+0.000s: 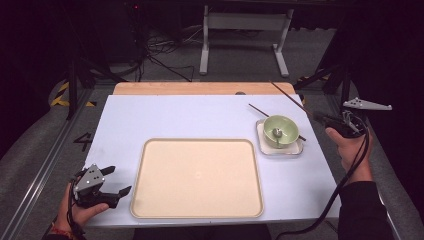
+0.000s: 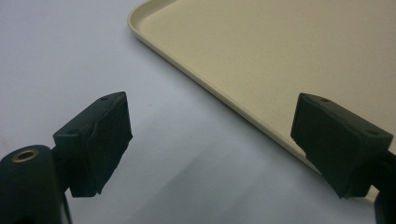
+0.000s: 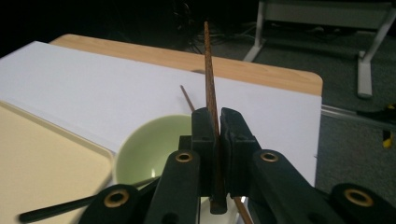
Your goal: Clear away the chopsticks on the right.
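Observation:
My right gripper [image 1: 320,119] is held up off the table's right edge, shut on a dark wooden chopstick [image 1: 290,97] that sticks out away from me. In the right gripper view the chopstick [image 3: 208,70] runs straight up between the closed jaws of that gripper [image 3: 217,122]. Below it a pale green bowl [image 1: 280,130] stands on a small white square plate [image 1: 296,150]. A second chopstick [image 1: 256,110] lies on the table and passes behind the bowl. My left gripper [image 1: 119,179] rests open at the near left, beside the beige tray [image 1: 196,177].
The white table top [image 1: 175,115] has a wooden strip [image 1: 200,88] along its far edge. In the left gripper view the tray's corner [image 2: 280,56] lies just ahead of the open jaws [image 2: 215,140]. Table legs and cables stand on the floor beyond.

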`<state>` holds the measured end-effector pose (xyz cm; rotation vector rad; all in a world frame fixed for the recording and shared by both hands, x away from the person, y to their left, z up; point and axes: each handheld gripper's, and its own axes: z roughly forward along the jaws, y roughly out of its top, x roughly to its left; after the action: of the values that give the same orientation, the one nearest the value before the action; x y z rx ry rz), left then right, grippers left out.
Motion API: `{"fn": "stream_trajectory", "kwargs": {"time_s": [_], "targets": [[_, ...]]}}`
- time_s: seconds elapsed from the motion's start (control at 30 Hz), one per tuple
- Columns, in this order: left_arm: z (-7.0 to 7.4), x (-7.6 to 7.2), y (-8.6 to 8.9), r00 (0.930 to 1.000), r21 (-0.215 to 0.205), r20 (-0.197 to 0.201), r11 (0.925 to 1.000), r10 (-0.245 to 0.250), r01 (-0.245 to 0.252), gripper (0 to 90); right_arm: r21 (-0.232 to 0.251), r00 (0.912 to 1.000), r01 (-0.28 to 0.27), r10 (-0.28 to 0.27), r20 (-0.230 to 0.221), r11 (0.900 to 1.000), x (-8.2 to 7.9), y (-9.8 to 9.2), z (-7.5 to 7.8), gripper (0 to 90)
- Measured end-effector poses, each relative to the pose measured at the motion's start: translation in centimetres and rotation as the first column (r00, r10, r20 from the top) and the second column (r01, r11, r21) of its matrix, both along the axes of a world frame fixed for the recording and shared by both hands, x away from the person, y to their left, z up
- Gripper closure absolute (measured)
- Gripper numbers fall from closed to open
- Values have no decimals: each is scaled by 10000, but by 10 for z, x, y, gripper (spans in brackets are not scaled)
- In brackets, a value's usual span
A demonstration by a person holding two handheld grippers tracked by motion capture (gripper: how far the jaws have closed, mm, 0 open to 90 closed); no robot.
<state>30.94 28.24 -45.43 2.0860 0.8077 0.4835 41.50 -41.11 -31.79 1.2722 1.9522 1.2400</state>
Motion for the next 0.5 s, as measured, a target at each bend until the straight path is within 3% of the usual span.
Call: {"fn": "stream_trajectory", "kwargs": {"time_s": [0.27,0.5], "targets": [[0,2,-1,10000,-83,3,10000,-6,6,131,63,9954,-817,813,502,9966,-27,31,16,853],[-1,4,0,10000,60,-2,10000,49,-49,132,0,9820,-1795,1792,600,9838,-50,68,12,853]]}}
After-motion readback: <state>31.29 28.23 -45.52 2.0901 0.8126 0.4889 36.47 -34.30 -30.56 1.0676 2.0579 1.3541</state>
